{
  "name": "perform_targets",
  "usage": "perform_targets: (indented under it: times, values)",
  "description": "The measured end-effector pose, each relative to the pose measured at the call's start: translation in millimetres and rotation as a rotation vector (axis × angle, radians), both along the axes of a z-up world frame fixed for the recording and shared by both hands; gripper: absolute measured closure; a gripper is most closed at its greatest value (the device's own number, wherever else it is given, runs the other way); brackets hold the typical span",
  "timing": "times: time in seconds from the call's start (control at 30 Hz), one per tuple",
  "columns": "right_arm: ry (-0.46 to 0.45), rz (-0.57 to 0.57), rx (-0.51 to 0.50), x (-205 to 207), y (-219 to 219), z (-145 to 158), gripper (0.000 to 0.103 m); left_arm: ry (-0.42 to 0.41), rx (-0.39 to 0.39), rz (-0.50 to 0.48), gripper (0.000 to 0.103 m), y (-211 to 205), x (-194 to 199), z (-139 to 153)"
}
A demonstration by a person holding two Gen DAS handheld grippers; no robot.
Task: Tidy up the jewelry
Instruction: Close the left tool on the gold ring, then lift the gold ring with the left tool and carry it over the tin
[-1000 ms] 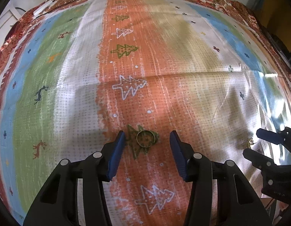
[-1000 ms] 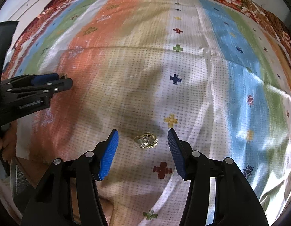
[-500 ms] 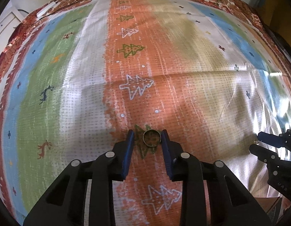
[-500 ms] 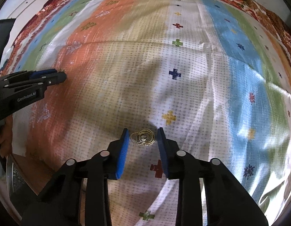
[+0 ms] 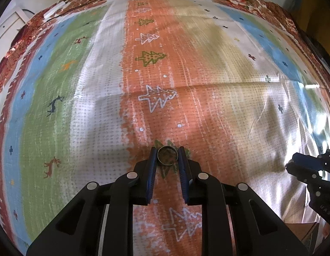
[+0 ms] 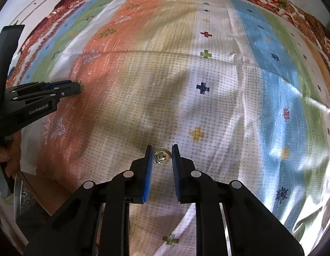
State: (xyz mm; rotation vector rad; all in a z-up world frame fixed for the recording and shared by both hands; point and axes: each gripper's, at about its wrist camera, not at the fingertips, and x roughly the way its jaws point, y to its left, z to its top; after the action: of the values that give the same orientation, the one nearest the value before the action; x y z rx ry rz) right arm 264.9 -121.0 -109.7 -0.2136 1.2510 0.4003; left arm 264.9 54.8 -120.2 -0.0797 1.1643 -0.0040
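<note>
Two pieces of jewelry are being gripped at the same moment, one by each gripper. In the left wrist view, the left gripper (image 5: 167,157) has its blue fingers (image 5: 152,164) closed in on a plain metal ring (image 5: 167,158); both pads touch the sides of the ring, which sits over a green tree motif on the orange stripe of the patterned cloth (image 5: 96,111). In the right wrist view, the right gripper (image 6: 162,157) is narrowed around a small gold ornament (image 6: 162,157), perhaps an earring or a brooch; the pads stand right at its edges, but I cannot tell if they press it firmly, because a thin gap seems to remain on one side. The ornament lies on the white dotted band, just below a yellow cross.

I judge the step in hand to be the pick-up of both pieces, with the grasps almost finished. The next move probably calls for a slow and straight lift, since both things are small and can slip or pull the cloth up.

Farther away the cloth shows only its stripes and flower border. No box or tray for the jewelry is clearly visible, so the place for them is not known.
</note>
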Motion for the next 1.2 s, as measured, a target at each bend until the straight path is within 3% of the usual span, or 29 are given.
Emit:
perform_targets:
  times: [0.17, 0.23, 0.9, 0.97, 1.0, 1.2]
  values:
    - [-0.006, -0.001, -0.007, -0.5, 0.1, 0.7, 0.087, -0.003, -0.002, 0.012, 0.084, 2.2, -2.6, 1.6]
    - [-0.01, -0.002, -0.005, -1.3, 0.4, 2.7, 0.098, -0.008, -0.006, 0.012, 0.084, 2.7, -3.6, 3.2]
    - [-0.024, 0.026, -0.059, -5.9, 5.1, 2.9, 0.098, -0.018, -0.017, 0.0, 0.084, 0.3, -6.0, 7.5]
    - [-0.023, 0.032, -0.066, -6.1, 6.2, 1.0, 0.086, -0.016, -0.014, -0.001, 0.084, -0.1, -5.6, 6.3]
    - [-0.024, 0.03, -0.065, -6.1, 6.1, 0.1, 0.076, -0.014, -0.014, -0.002, 0.084, -0.3, -5.2, 5.8]
    - [-0.017, 0.037, -0.068, -6.9, 7.6, -3.1, 0.075, -0.011, -0.012, -0.005, 0.084, -1.7, -5.1, 5.1]
